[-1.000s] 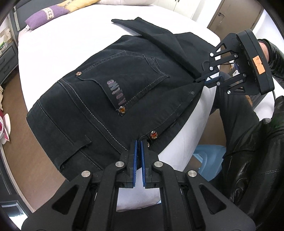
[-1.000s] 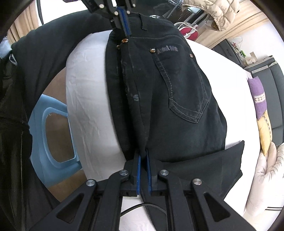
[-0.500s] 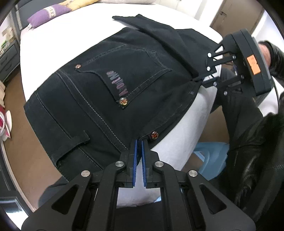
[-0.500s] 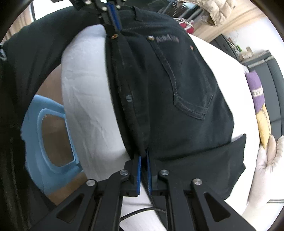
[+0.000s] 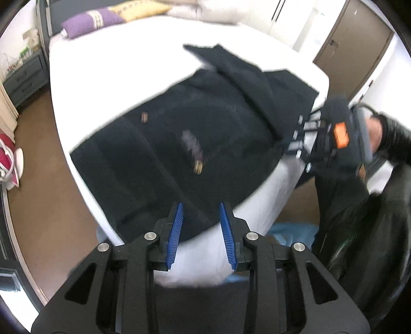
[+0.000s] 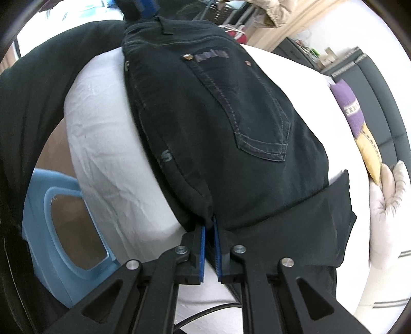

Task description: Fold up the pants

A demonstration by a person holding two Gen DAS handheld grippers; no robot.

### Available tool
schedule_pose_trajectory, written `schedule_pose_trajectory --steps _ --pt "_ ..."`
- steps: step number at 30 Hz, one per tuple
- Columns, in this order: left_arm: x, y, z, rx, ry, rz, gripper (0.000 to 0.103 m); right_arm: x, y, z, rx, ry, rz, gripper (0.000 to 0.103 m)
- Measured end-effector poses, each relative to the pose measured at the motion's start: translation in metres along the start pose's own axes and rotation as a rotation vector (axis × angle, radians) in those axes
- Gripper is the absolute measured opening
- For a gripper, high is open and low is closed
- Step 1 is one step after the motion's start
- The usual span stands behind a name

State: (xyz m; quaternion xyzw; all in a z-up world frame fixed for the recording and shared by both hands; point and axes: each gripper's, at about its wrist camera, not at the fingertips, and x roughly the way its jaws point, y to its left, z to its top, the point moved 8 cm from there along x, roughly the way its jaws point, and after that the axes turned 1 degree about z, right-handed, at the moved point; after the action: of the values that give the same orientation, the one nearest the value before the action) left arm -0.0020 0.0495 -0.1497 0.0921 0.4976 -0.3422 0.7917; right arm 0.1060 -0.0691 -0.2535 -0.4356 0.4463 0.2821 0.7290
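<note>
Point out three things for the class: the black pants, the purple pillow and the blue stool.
black pants (image 6: 231,123): right wrist view, on the back pocket.
purple pillow (image 5: 95,18): left wrist view, on its top face.
blue stool (image 6: 59,231): right wrist view, on the seat's rim.

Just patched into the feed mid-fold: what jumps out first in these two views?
The black denim pants dominate, spread back-pocket-up across the white bed near its edge. The right gripper pinches a seam edge of the fabric, while the left gripper has its jaws opening, its blue pads clear of the cloth. A purple pillow lies at the far end of the bed.
</note>
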Motion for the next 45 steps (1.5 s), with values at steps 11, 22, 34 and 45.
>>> schedule_pose_trajectory --steps 11,22,34,45 --pt "0.106 -0.056 0.077 -0.126 -0.033 -0.096 0.028 -0.008 -0.018 -0.006 0.285 -0.094 0.016 0.018" --pt "0.136 -0.04 0.062 -0.289 -0.054 -0.118 0.028 -0.052 -0.112 -0.033 0.757 -0.245 0.198 0.063" --pt "0.126 -0.017 0.044 -0.394 -0.097 -0.14 0.002 0.056 -0.312 0.003 1.045 -0.03 -0.016 0.036" --pt "0.132 -0.011 0.043 -0.417 -0.091 -0.174 0.001 0.157 -0.358 0.018 1.108 0.216 -0.141 0.052"
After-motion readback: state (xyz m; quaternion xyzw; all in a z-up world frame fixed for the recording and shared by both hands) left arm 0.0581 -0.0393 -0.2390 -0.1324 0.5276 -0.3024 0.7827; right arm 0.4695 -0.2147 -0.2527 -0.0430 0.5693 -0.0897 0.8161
